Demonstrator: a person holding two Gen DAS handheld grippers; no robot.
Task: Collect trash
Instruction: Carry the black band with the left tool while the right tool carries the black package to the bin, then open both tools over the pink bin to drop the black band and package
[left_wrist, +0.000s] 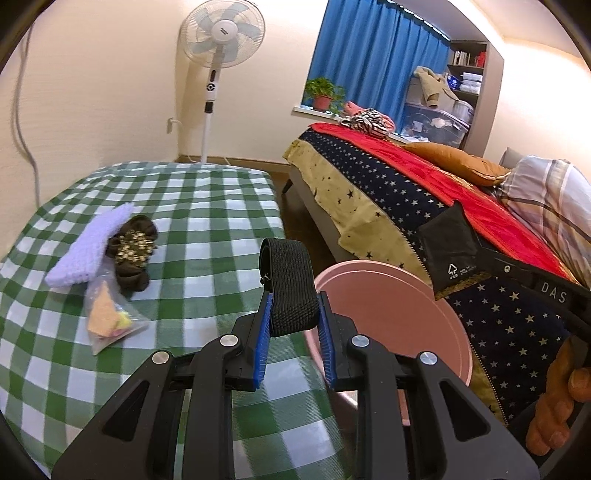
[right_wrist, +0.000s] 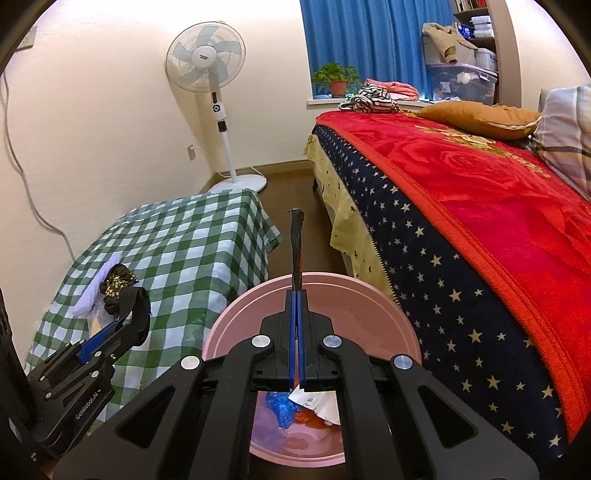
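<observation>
"GenRobot.AI" is printed on the left gripper (right_wrist: 127, 314), which clamps a black elastic band (left_wrist: 290, 284) just left of the pink bin (right_wrist: 388, 295), while the right gripper (right_wrist: 296, 295), shut on a flat black packet (right_wrist: 296, 243), hangs over that bin holding blue, orange and white trash (right_wrist: 299, 410).

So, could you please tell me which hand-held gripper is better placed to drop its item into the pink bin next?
Right. The right hand-held gripper already holds its black wrapper above the pink bin; the left hand-held gripper, holding a black band, is over the checked cloth beside it.
</observation>
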